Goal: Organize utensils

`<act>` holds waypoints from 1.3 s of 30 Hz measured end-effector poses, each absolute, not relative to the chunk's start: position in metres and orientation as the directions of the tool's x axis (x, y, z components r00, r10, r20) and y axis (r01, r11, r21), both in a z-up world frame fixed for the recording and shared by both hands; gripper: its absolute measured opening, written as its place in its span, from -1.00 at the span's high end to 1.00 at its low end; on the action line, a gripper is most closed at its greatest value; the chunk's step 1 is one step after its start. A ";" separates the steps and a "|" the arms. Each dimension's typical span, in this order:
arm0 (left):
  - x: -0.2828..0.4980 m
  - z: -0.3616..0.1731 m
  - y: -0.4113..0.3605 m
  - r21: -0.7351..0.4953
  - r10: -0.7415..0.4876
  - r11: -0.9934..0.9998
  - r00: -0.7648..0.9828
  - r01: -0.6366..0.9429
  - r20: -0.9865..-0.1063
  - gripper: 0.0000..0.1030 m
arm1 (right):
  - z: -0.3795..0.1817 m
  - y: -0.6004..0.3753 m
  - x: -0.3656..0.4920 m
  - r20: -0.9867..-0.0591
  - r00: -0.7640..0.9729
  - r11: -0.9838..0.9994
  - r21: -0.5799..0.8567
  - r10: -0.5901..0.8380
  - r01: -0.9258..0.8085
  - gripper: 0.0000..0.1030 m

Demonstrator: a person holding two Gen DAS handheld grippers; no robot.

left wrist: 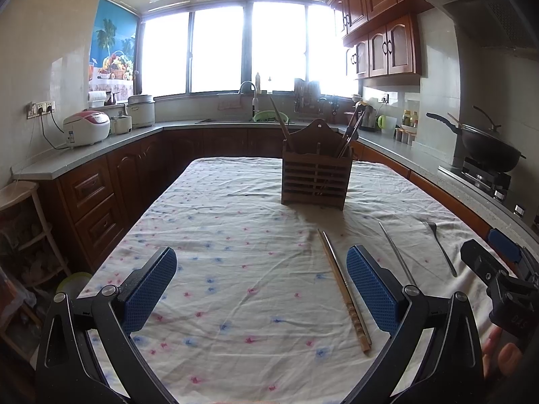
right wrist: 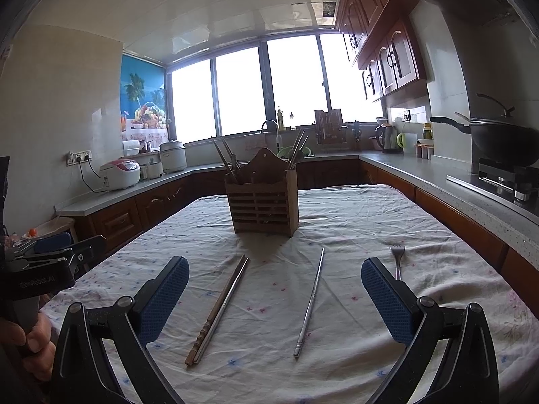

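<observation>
Utensils lie loose on the tablecloth (right wrist: pixel 353 222), all on the near side of the wooden holder (right wrist: pixel 262 198). Left of it, a wooden chopstick (right wrist: pixel 215 316) touches a metal one; they may roll apart if I pinch only one. Directly before it, a single metal chopstick (right wrist: pixel 309 303) is thin and could slip. Right of it, the fork (right wrist: pixel 397 259) lies flat, hard to get under. I hold the left gripper (left wrist: pixel 261 289) and right gripper (right wrist: pixel 274 299) spread wide, both empty.
</observation>
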State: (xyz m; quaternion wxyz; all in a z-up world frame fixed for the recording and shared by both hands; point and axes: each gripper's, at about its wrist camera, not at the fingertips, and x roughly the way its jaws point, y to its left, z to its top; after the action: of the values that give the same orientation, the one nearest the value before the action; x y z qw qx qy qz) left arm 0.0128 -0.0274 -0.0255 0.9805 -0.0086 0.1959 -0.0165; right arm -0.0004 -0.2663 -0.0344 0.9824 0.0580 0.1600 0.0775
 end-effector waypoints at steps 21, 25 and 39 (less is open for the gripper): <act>0.011 -0.025 -0.027 -0.023 -0.036 0.999 0.926 0.029 -0.375 -1.00 | -0.031 -0.267 -0.001 -0.292 0.941 0.981 0.143 0.171 -0.134 -1.00; 0.011 -0.024 -0.029 -0.016 -0.038 0.999 0.927 0.034 -0.373 -1.00 | -0.031 -0.268 -0.002 -0.293 0.940 0.980 0.143 0.173 -0.136 -1.00; 0.013 -0.022 -0.031 -0.019 -0.048 0.999 0.927 0.043 -0.371 -1.00 | -0.027 -0.266 -0.001 -0.286 0.942 0.980 0.141 0.177 -0.141 -1.00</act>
State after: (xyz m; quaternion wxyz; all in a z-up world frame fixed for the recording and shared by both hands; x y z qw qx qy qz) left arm 0.0133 -0.0314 -0.0219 0.9817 -0.0053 0.1892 -0.0232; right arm -0.0012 -0.2659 -0.0267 0.9835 0.0593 0.1504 0.0807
